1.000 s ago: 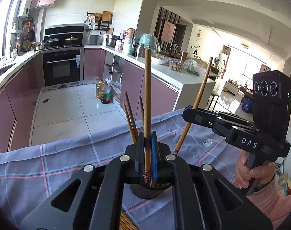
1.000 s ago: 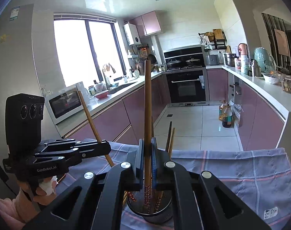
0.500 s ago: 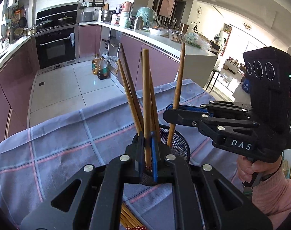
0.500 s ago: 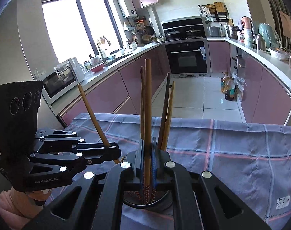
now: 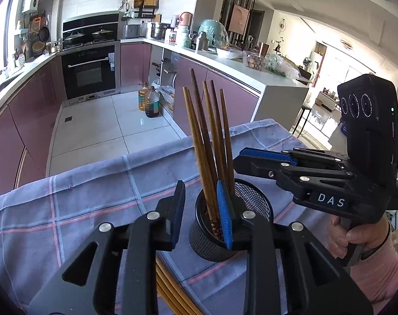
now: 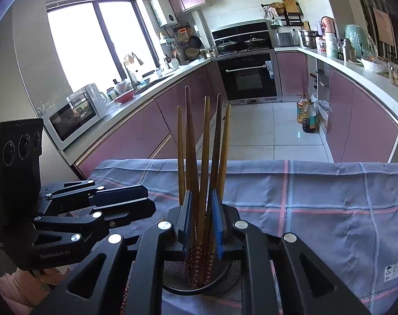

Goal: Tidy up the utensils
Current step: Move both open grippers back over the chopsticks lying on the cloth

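Note:
A black mesh cup [image 5: 247, 204] stands on the checked cloth and holds several brown chopsticks [image 5: 208, 141], upright and fanned. My left gripper [image 5: 201, 207] is open and empty, its jaws just in front of the cup. My right gripper [image 6: 201, 218] is open, its jaws either side of the chopsticks [image 6: 205, 157] in the cup [image 6: 172, 283]. The right gripper also shows in the left wrist view [image 5: 238, 156], beside the chopsticks. The left gripper shows in the right wrist view [image 6: 144, 199], left of the cup. More chopsticks [image 5: 172, 291] lie on the cloth under my left gripper.
A blue-grey checked cloth [image 6: 330, 204] covers the table. Its far edge [image 5: 146, 152] drops to the kitchen floor. Purple cabinets, an oven and oil bottles [image 5: 150, 102] stand well beyond.
Both grippers held one chopstick each over the cup, lowered them in and opened. The two chopsticks now stand in the cup with the others.

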Motion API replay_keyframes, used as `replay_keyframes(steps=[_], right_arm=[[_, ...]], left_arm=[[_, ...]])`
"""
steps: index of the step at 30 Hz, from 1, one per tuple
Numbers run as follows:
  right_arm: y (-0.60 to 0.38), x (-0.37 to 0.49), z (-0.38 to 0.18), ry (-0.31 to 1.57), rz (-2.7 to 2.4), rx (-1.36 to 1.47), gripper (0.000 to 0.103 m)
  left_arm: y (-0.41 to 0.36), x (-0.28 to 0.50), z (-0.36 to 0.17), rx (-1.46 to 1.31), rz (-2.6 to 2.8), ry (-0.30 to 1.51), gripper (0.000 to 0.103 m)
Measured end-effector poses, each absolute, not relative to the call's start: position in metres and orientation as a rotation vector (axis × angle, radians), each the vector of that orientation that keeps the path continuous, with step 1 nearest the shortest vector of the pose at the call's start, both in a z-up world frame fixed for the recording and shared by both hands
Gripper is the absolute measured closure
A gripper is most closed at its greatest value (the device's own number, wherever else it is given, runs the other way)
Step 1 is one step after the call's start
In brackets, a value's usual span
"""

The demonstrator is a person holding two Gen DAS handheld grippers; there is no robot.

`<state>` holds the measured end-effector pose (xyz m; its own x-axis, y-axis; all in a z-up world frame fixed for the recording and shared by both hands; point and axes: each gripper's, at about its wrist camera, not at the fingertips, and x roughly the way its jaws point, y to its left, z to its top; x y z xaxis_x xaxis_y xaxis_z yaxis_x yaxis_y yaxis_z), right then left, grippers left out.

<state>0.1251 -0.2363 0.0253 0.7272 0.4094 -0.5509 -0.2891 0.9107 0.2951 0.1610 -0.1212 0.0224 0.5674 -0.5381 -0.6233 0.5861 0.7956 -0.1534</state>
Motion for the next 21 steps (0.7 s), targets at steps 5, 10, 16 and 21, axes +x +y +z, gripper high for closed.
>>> replay_keyframes(steps=[5, 10, 16, 21], right_arm=[[-0.234, 0.101, 0.032, 0.607, 0.427, 0.184, 0.077], [-0.220, 0.069, 0.035, 0.580, 0.526, 0.143, 0.067], [-0.191, 0.041, 0.015, 0.631, 0.630, 0.088, 0.058], [-0.163, 0.044, -0.030, 0.769, 0.637, 0.079, 0.056]], left_arm=[[-0.093, 0.134, 0.030, 0.057, -0.623, 0.617, 0.063], [-0.062, 0.110, 0.019, 0.052, -0.566, 0.591, 0.051], [-0.033, 0.092, -0.016, 0.061, -0.493, 0.663, 0.046], [-0.019, 0.089, -0.050, 0.067, -0.436, 0.745, 0.042]])
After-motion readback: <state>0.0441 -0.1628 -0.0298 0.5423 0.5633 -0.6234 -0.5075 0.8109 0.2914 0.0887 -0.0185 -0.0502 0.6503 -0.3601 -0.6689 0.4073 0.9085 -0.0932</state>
